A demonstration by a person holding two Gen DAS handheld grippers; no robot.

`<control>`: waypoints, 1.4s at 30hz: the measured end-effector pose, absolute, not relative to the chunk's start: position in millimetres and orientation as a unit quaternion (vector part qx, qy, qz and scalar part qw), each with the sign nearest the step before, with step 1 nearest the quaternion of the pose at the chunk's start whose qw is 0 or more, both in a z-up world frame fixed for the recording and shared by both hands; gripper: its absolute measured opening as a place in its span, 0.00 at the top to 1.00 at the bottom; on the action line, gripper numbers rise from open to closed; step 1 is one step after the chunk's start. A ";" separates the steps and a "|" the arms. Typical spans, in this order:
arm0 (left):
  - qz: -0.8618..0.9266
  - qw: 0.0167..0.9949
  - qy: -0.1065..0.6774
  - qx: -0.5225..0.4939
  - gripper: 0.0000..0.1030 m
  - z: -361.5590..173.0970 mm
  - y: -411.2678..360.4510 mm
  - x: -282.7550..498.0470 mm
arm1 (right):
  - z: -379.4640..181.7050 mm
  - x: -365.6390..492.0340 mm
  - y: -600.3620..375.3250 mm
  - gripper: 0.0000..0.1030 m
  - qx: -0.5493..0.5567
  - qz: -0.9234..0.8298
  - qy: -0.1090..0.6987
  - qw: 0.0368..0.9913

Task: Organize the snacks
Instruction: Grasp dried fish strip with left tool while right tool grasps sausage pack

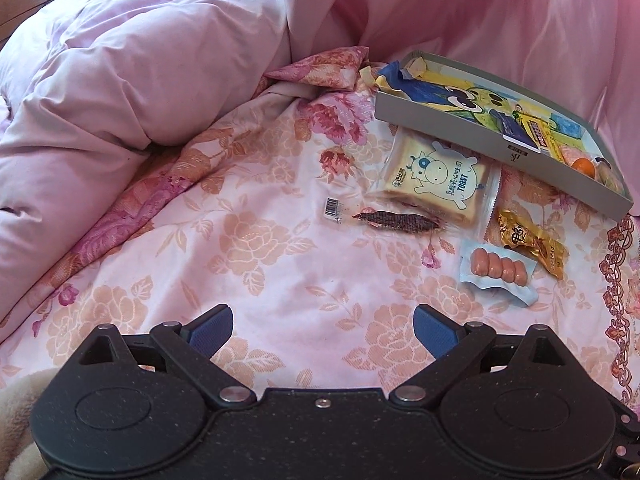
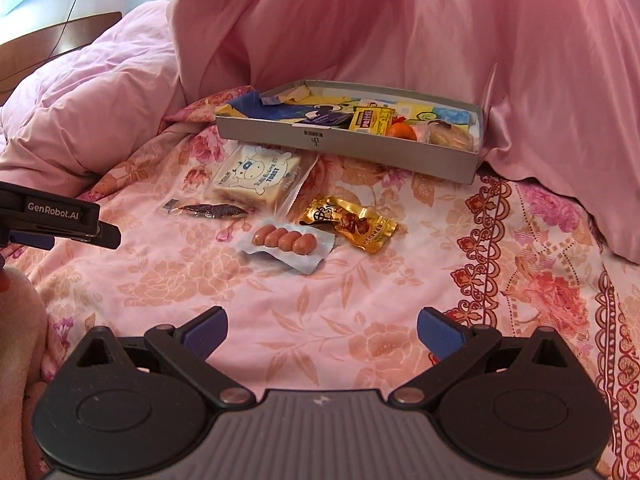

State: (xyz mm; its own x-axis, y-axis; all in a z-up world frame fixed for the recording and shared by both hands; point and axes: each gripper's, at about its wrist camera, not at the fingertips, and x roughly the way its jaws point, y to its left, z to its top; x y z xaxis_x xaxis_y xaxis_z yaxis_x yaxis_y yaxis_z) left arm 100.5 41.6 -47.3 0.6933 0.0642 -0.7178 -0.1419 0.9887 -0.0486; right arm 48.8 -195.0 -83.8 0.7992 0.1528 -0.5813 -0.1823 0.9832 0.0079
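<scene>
Loose snacks lie on a floral bedspread: a toast pack with a cow drawing (image 1: 436, 178) (image 2: 258, 178), a dark jerky strip in clear wrap (image 1: 394, 220) (image 2: 216, 211), a pack of small sausages (image 1: 498, 270) (image 2: 286, 242) and a gold packet (image 1: 530, 242) (image 2: 352, 224). Behind them sits a shallow grey box (image 1: 460, 126) (image 2: 344, 140) holding several snacks. My left gripper (image 1: 323, 326) is open and empty, short of the jerky. My right gripper (image 2: 322, 332) is open and empty, short of the sausages. The left gripper's side (image 2: 60, 220) shows at the right wrist view's left edge.
A rumpled pink duvet (image 1: 120, 80) (image 2: 100, 100) is heaped at the left. Pink fabric (image 1: 500, 12) (image 2: 400, 28) rises behind the box. Bare bedspread (image 1: 280, 280) (image 2: 400, 300) lies between the grippers and the snacks. A wooden headboard (image 2: 52, 36) stands at the far left.
</scene>
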 end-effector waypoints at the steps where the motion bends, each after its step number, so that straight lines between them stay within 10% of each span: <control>1: 0.055 0.919 0.388 -0.049 0.06 -48.5 41.3 102.2 | -83.8 51.7 -195.3 0.00 -0.025 0.091 0.306 0.947; 42: -0.279 0.843 0.460 0.012 0.06 -89.0 50.8 296.8 | -128.3 188.8 -184.3 0.00 -0.083 0.340 0.287 0.892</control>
